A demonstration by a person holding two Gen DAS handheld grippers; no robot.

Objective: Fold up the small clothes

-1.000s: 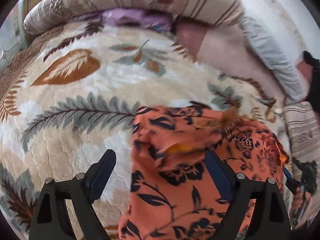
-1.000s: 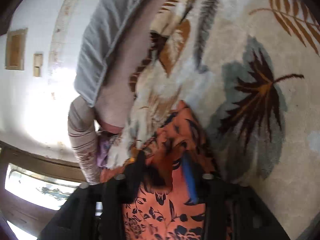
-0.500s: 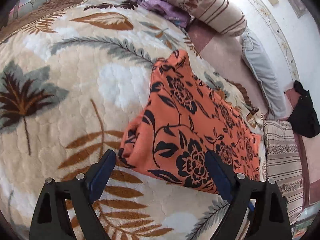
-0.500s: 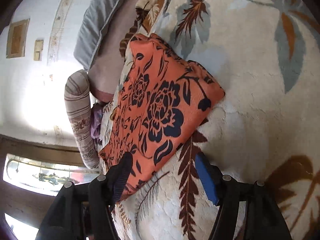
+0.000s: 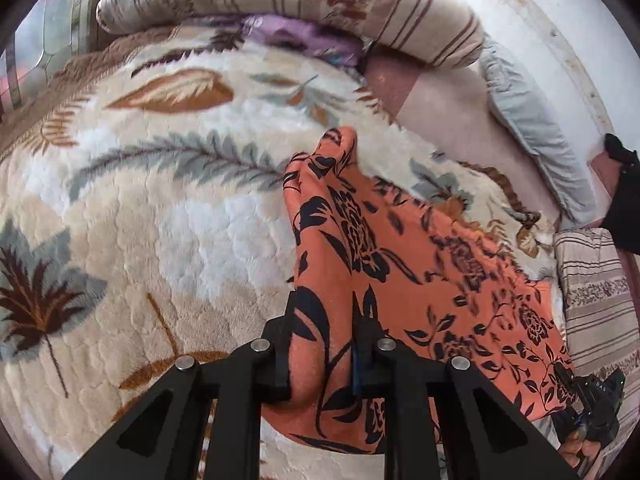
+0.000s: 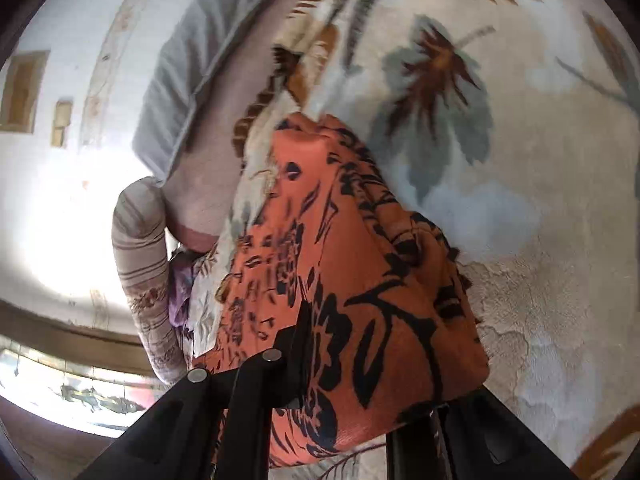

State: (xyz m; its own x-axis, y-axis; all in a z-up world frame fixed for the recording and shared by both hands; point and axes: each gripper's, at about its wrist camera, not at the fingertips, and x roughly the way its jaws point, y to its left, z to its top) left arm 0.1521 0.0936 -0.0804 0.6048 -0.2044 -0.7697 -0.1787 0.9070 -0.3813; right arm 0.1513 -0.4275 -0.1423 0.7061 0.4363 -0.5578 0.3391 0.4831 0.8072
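Orange floral garment [image 5: 400, 264] lies on the leaf-patterned blanket [image 5: 160, 216], and from my left wrist camera I see one near corner of it bunched between the fingers of my left gripper [image 5: 322, 344], which are drawn close together and clamped on the cloth. Its left edge runs away from me to a narrow tip; left of that edge the blanket is bare and wide. Its right side reaches toward the blanket's edge, where my right gripper [image 5: 588, 404] shows small at the far corner. Beyond the blanket I count one striped bolster [image 5: 304, 4], one grey pillow [image 5: 532, 128], one striped cushion [image 5: 600, 300] and one purple cloth [image 5: 292, 36] tucked under the bolster.

From my right wrist camera the garment [image 6: 344, 280] is humped up and draped over my right gripper [image 6: 360, 368]. One finger [image 6: 296, 360] shows pressed against the cloth; the other is mostly covered, so I cannot tell whether the pinch is closed. Bare blanket [image 6: 540, 240] spreads to the right; to the left the garment lies near the blanket's edge, with the grey pillow [image 6: 180, 92] and the bolster [image 6: 140, 264] just past it.
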